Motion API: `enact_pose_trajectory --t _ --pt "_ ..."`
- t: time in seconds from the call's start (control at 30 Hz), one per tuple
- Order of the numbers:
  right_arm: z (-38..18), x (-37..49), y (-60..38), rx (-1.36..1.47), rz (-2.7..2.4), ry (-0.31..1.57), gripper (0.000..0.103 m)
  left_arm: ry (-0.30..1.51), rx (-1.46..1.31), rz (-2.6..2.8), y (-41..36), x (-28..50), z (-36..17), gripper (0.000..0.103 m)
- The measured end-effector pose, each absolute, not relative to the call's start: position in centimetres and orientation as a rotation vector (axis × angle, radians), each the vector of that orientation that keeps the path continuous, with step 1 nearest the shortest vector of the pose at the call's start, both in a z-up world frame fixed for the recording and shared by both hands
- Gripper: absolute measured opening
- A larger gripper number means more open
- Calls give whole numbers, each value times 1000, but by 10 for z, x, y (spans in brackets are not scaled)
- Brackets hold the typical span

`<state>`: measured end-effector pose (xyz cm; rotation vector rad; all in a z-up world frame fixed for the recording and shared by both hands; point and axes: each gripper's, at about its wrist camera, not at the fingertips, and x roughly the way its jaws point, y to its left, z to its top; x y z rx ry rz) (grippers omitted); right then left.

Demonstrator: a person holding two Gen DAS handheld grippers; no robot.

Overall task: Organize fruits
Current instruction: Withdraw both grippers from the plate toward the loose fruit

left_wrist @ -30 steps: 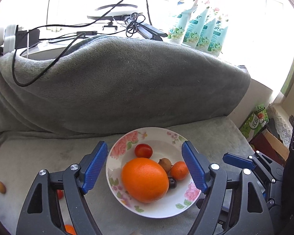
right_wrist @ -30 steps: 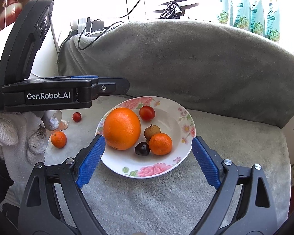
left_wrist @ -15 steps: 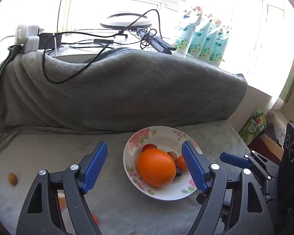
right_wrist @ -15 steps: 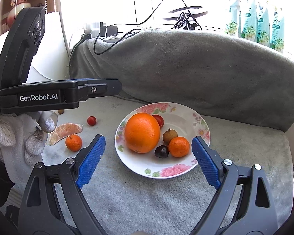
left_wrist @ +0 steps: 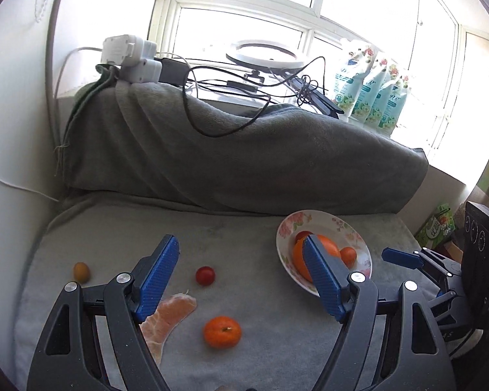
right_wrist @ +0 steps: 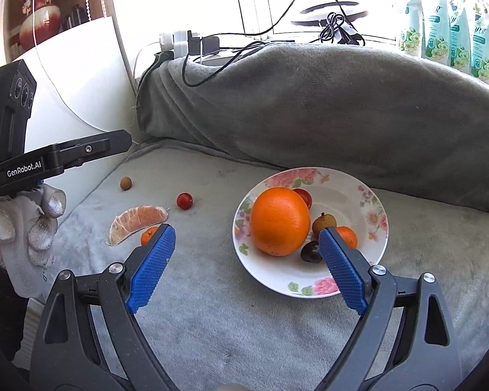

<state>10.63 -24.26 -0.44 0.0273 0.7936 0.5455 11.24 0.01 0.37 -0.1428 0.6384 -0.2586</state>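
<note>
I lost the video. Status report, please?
Left gripper open, empty. Right gripper open, empty. Four fruits outside plate. Nothing in the way.

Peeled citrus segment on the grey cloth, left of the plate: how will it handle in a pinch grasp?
The peeled citrus segment looks soft and membrane-thin, so it probably squashes or tears under firm pads. Its curved, flat-lying shape suggests it won't roll, unlike the cherry tomato nearby. It likely sags if pinched at one tip; the middle seems safer.

Left gripper (left_wrist: 241,280) now off plate (left_wrist: 362,244)
</note>
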Motion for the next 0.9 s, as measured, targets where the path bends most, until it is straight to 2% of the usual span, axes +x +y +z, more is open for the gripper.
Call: enact_pose_trajectory --t 0.47,0.9 --pt "-8 106 -201 -12 644 816 92 642 -170 -153 57 68 -15 78" --pt "-27 118 -162 -3 725 885 92 695 -188 -246 37 26 -47 78"
